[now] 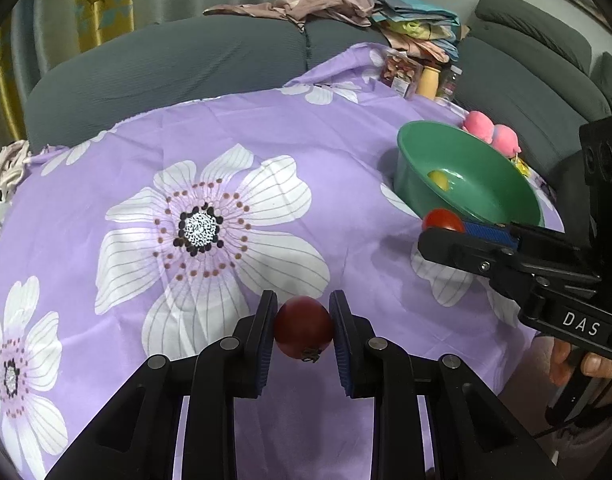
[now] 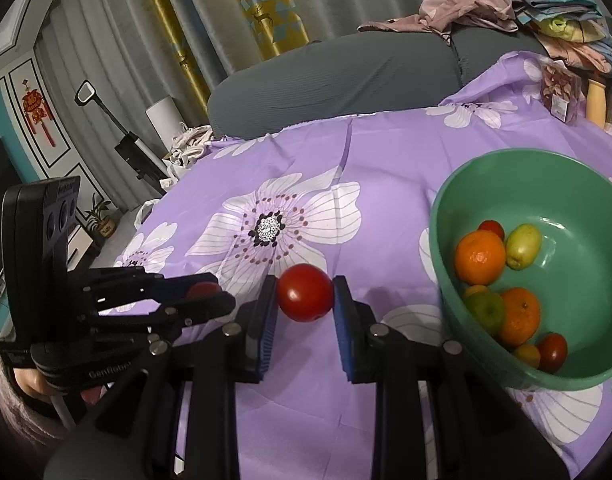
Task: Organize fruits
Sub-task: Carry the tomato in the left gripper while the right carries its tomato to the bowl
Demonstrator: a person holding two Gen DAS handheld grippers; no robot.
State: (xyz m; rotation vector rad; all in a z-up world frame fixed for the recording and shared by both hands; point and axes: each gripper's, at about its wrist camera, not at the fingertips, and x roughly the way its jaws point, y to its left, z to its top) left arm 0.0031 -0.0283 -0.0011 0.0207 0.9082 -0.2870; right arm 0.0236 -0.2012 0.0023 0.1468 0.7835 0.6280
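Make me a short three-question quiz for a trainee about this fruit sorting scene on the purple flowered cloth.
1. True or false: the left gripper is empty.
2. Which is nearer the round green plastic bowl: the left gripper or the right gripper?
3. Multiple choice: the bowl already holds (A) nothing, (B) only oranges, (C) mixed fruit including round oranges and a green apple.

Key
1. False: its fingers are shut on a small dark red tomato.
2. The right gripper, shut on a brighter red tomato beside the bowl.
3. C.
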